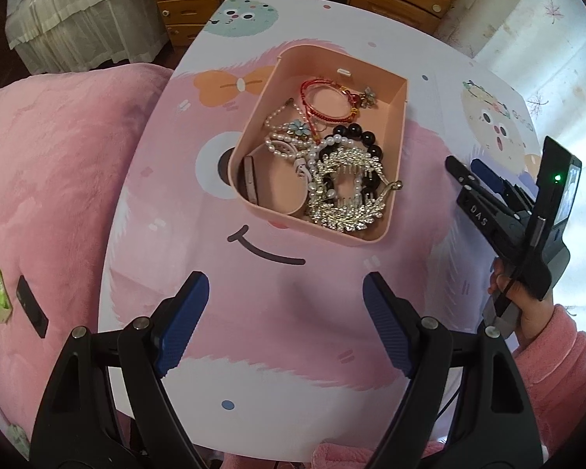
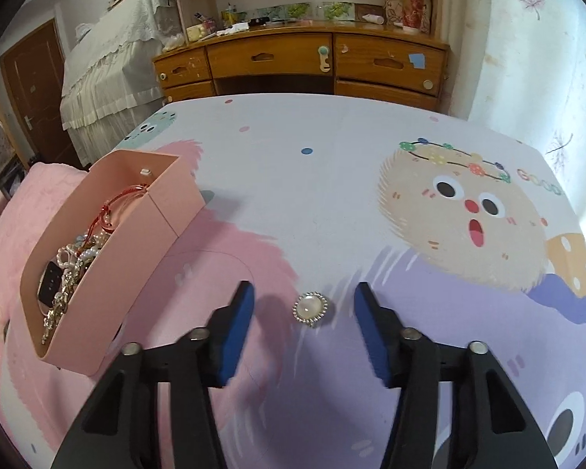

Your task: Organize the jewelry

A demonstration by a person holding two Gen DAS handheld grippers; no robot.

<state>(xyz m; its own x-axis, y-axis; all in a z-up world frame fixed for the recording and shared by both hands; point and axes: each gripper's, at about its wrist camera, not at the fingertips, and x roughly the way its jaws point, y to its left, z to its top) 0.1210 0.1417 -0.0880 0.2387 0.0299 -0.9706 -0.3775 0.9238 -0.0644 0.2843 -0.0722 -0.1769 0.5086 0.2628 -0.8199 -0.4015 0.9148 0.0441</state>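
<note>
1. While a pink box [image 1: 375, 230] sits on a cartoon-printed table [image 1: 277, 312], it holds a tangle of jewelry: a red cord bracelet [image 1: 324, 99], a black bead bracelet [image 1: 365, 138], pearl strands [image 1: 289, 144], a rhinestone hair comb [image 1: 347, 195] and a grey-faced watch [image 1: 250, 179] against its near left wall.
2. From the left wrist camera, the box's whole interior shows from above; the left gripper [image 1: 285, 297] hangs over bare tabletop short of the box, jaws spread wide with nothing between them.
3. That same view catches the right gripper [image 1: 465, 172] off to the box's right, held by a hand [image 1: 515, 293] in a pink fleece sleeve [image 1: 558, 355].
4. From the right wrist camera, a round white brooch [image 2: 309, 308] with a sparkling rim lies on the table, apart from the box [image 2: 109, 273] at left.
5. Its blue pads [image 2: 234, 328] stand either side of the brooch without touching it; nothing is grasped.
6. Only this view shows the wooden dresser [image 2: 301, 62] top, cluttered with small items.
</note>
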